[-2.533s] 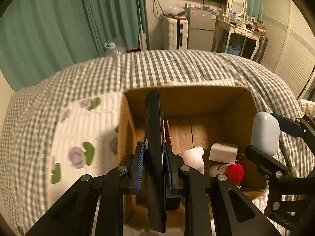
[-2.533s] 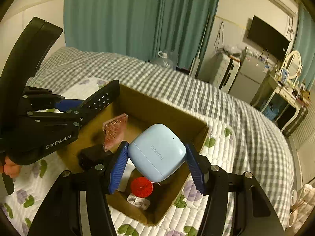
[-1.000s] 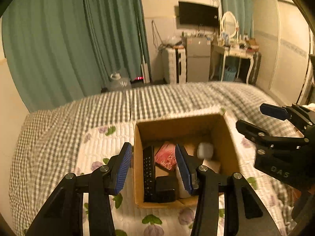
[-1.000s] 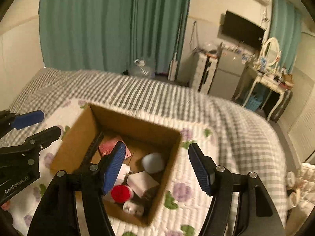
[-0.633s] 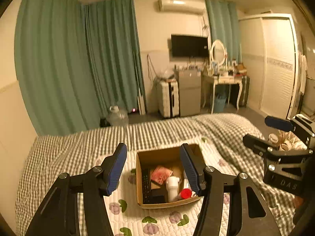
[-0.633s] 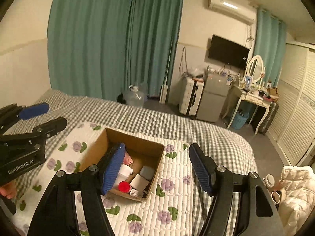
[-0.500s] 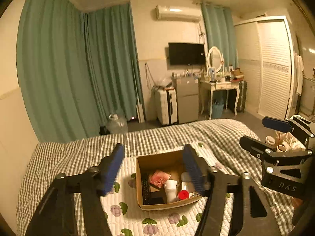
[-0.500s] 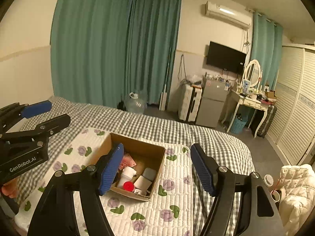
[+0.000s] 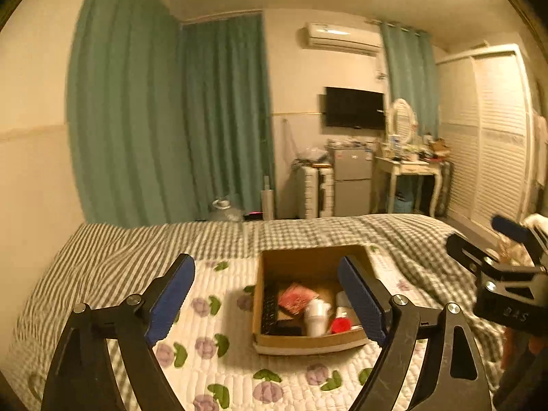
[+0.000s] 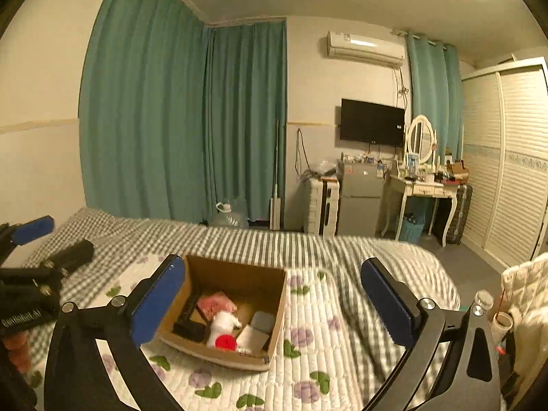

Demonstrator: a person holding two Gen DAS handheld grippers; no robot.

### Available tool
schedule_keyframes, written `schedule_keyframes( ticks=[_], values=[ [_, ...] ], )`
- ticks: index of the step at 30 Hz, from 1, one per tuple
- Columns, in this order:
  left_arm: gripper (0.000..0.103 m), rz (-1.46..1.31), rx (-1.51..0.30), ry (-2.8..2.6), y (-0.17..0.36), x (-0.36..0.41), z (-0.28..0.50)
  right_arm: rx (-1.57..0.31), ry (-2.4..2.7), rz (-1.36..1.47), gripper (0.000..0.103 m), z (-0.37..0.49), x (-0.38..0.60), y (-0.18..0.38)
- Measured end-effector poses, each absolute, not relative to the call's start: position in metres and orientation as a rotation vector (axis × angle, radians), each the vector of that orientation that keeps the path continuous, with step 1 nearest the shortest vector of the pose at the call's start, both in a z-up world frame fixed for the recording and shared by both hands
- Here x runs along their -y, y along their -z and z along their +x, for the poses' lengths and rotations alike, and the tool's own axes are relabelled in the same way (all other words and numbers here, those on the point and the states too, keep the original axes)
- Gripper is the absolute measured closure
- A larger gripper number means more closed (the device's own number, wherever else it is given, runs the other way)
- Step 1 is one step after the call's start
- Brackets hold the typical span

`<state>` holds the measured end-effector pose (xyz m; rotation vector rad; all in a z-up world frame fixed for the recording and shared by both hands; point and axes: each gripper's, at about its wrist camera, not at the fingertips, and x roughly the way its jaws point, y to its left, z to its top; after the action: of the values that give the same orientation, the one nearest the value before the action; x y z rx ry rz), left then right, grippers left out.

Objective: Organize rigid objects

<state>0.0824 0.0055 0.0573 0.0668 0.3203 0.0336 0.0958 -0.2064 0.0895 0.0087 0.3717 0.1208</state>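
Observation:
An open cardboard box [image 9: 270,344] [image 10: 278,311] sits on the flowered quilt of a bed. Inside lie a black remote [image 9: 269,306], a pink card [image 9: 297,297], a white bottle [image 9: 316,313], a red-capped item [image 9: 340,325] and a pale blue earbud case [image 10: 263,320]. My left gripper [image 9: 267,298] is open and empty, held high and well back from the box. My right gripper [image 10: 274,304] is open and empty too, also well back. Each gripper shows at the edge of the other's view.
The bed has a flowered quilt [image 10: 318,359] over a grey checked cover [image 9: 144,250]. Teal curtains [image 10: 178,120], a small fridge [image 10: 359,198], a wall TV [image 10: 371,123], a dressing table [image 10: 424,185] and a louvred wardrobe [image 10: 507,164] stand beyond.
Both grippers let go of the remote and the earbud case into the box, opened, and pulled up and far back from it. The box now looks small.

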Motion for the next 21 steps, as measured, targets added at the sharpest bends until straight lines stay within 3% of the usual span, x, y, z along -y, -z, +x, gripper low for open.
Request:
schedule_keyframes(
  ticks=[8,21],
  values=[
    [0.015,0.115,-0.356,-0.045,-0.009,0.001,0.084,-0.406,-0.138,0.003,0.000,0.105,0.194,-0.051],
    [0.010,0.086,-0.360,-0.035,0.007,-0.003,0.080,-0.399,-0.145,0.018,0.000,0.098,0.194,-0.033]
  ],
)
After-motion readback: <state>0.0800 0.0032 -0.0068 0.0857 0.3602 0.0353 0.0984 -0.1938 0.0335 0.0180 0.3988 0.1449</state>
